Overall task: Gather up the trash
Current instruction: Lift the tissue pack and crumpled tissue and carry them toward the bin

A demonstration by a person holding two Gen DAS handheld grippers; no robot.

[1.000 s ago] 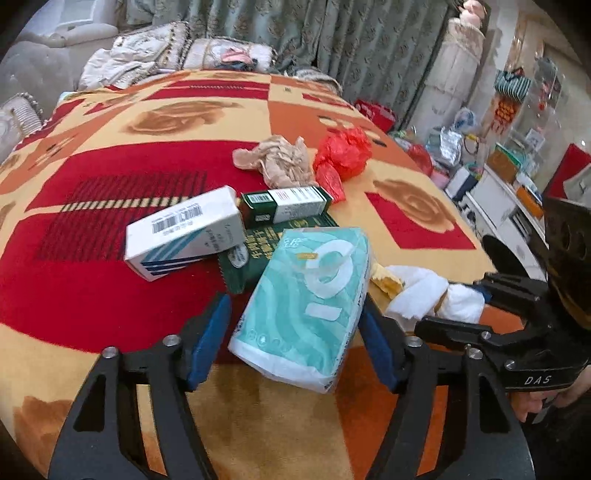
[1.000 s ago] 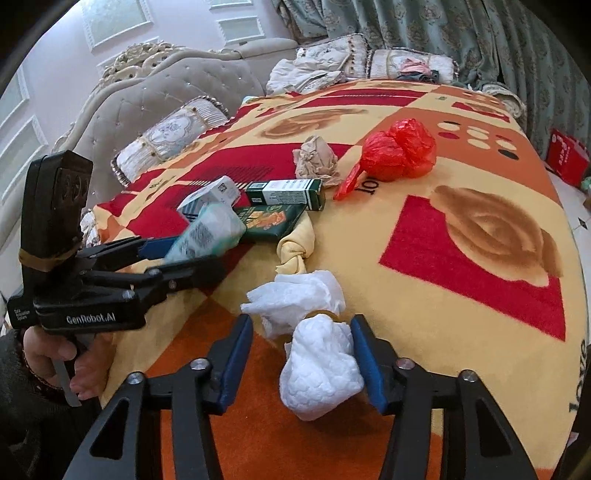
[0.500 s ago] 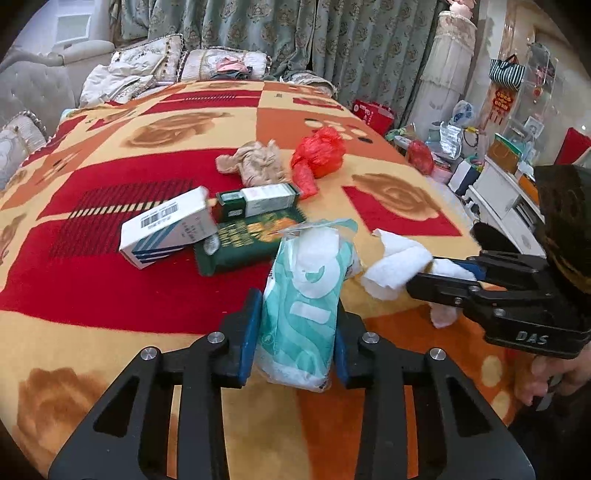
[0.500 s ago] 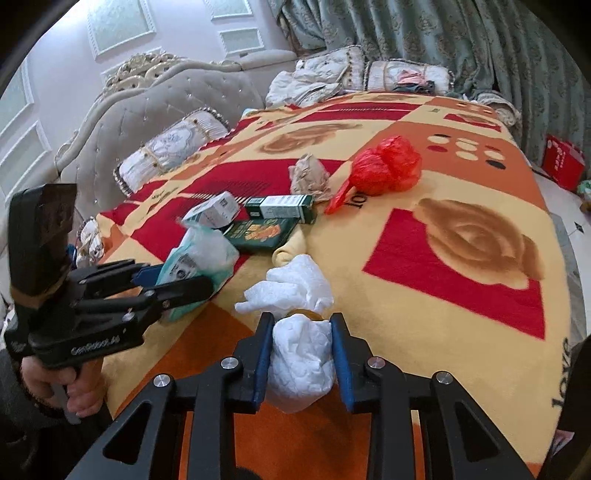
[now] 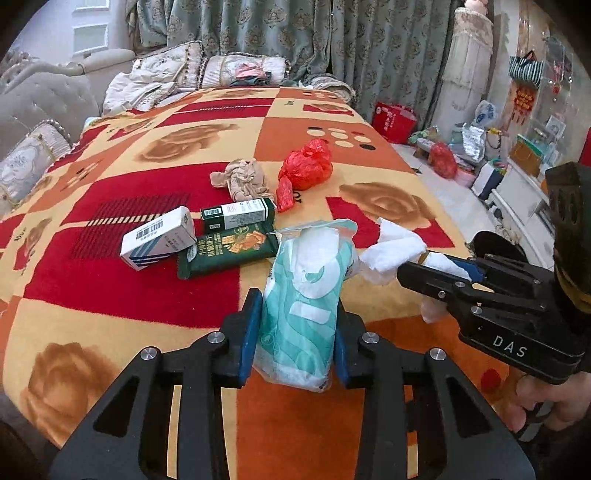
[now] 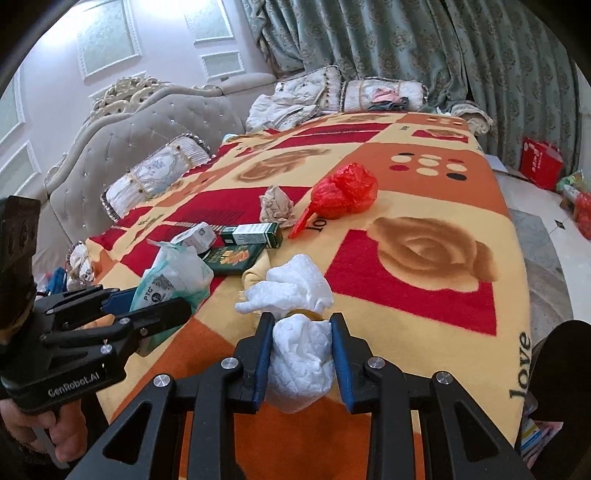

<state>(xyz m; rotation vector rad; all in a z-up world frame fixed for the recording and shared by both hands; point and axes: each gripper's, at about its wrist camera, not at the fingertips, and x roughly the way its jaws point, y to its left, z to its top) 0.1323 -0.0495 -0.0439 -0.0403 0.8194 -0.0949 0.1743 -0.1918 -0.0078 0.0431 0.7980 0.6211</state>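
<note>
My left gripper (image 5: 297, 332) is shut on a teal and white tissue pack (image 5: 306, 310) and holds it above the bed's near edge; the pack also shows in the right wrist view (image 6: 173, 273). My right gripper (image 6: 300, 354) is shut on a crumpled white paper towel (image 6: 299, 365), whose loose end (image 6: 291, 288) sticks out ahead. The right gripper shows in the left wrist view (image 5: 436, 267) with the towel (image 5: 391, 254) in it. On the blanket lie a white box (image 5: 159, 238), a green and white box (image 5: 238, 213), a dark green packet (image 5: 229, 251), a beige crumpled wad (image 5: 243, 179) and a red plastic bag (image 5: 306, 168).
The bed has a red, orange and yellow blanket (image 5: 110, 306). A grey tufted headboard (image 6: 147, 136) and pillows (image 6: 155, 173) are on the left and far side. Curtains (image 5: 295, 33) hang behind. Bags and clutter (image 5: 465, 155) cover the floor on the right.
Both grippers closed from open onto their items a second ago, then lifted and drew back toward the near edge of the bed. The other trash has not moved.
</note>
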